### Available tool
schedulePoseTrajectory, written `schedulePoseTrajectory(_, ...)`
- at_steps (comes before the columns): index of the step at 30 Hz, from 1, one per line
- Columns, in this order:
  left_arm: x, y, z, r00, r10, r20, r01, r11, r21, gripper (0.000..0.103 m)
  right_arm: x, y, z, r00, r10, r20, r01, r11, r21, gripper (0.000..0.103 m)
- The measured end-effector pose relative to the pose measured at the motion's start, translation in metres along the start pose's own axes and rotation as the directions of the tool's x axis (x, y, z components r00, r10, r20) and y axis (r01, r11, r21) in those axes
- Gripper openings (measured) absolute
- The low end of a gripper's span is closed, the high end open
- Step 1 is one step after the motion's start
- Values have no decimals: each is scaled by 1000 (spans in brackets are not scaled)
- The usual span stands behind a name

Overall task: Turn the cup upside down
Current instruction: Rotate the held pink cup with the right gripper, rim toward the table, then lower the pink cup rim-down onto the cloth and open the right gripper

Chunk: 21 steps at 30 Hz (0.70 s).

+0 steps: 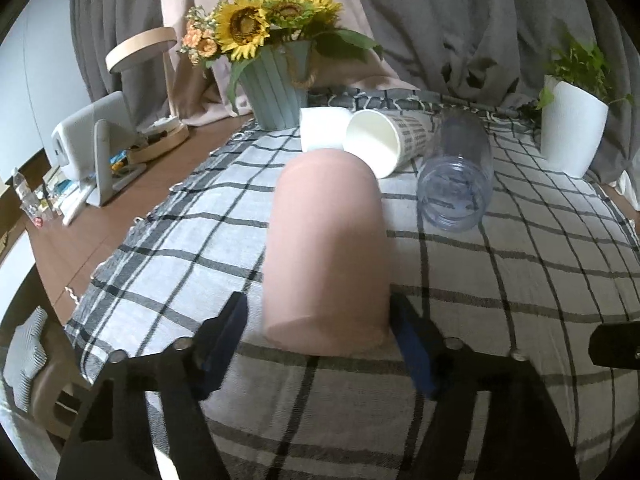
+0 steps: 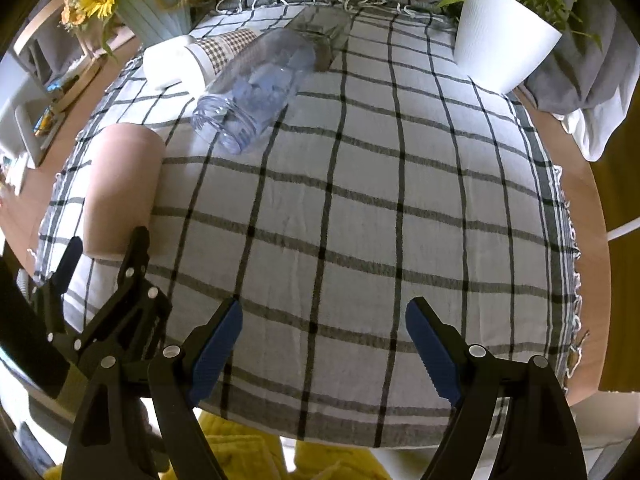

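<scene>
Left wrist view: left gripper (image 1: pixel 316 322) jaws wide, straddling the base of the pink cup (image 1: pixel 326 248); right pad touches it, left pad stands clear. Cup is mouth-down on the checked tablecloth (image 1: pixel 500 320) near its left edge. Behind it lie a paper cup (image 1: pixel 384 142) and a clear bottle (image 1: pixel 456 172) (both on their sides).

Right wrist view: right gripper (image 2: pixel 324 340) jaws wide, holding nothing, over the cloth's near edge. Pink cup (image 2: pixel 120 188) at left.
</scene>
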<state>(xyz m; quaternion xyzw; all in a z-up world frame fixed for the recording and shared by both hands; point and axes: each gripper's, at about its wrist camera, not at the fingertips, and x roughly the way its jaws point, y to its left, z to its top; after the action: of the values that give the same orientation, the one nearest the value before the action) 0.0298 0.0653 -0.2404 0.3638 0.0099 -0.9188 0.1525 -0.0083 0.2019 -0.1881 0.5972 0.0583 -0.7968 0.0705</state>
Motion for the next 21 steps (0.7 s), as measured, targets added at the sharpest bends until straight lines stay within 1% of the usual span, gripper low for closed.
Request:
schedulePoseTrajectory(4,0,-4,1,1000,3,-4,-2,1000,28,63,0,1,0,1000,2,-2,-2,1000,-4,84)
schedulePoseTrajectory(9,-8,4,9,999,-32,-22,32,999,17,63,-2,3,0,1000,20,-4,-20,1000,3,84)
schedulePoseTrajectory(11,-11,8,15,998,-48,-45,49,999,19,63,-3,5,2,1000,32,-2,-32,999,7,84)
schedulePoseTrajectory(14,-10,17,29,988,-101,-115,100,995,-15,63,-8,7,6,999,52,12,-52,998,21,84)
schedulePoseTrajectory(16,-7,23,38,978,-137,-156,131,990,-44,63,-13,8,10,998,64,25,-65,997,34,84)
schedulePoseTrajectory(18,-6,29,47,973,-160,-168,151,986,-68,63,-18,8,15,996,80,43,-82,995,55,84)
schedulePoseTrajectory(21,-5,32,62,971,-169,-168,161,985,-59,63,-23,9,21,993,104,59,-108,991,82,84)
